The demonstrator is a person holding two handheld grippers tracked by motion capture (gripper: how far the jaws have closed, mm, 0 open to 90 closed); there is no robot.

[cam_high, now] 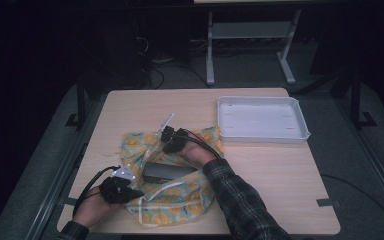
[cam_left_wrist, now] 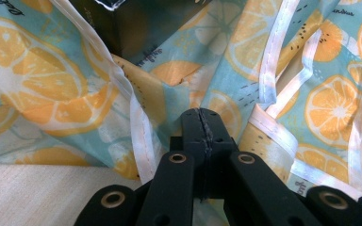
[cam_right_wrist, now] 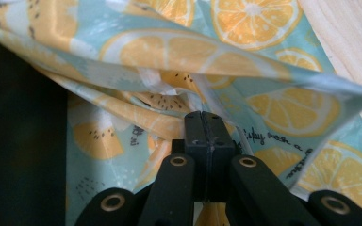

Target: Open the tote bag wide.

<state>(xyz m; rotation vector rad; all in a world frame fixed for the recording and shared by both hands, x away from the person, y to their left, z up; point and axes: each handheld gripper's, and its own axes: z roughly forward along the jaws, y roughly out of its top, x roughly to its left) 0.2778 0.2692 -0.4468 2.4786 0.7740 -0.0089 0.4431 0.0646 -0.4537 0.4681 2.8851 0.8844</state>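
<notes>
The left gripper [cam_left_wrist: 201,123] has its jaws pressed together on the hem of the lemon-print fabric bag [cam_left_wrist: 325,103]; the right gripper [cam_right_wrist: 209,127] pinches the opposite edge likewise. The bag lies on the wooden table [cam_high: 260,170], mouth around a dark box [cam_high: 167,171]. Thin cloth could slip free under an uneven pull.

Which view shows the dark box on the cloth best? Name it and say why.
The high view: the dark box lies whole on the lemon-print cloth, between the two grippers. The left gripper view catches just one dark corner above the folds; the right gripper view gives a featureless dark side at its left edge.
</notes>
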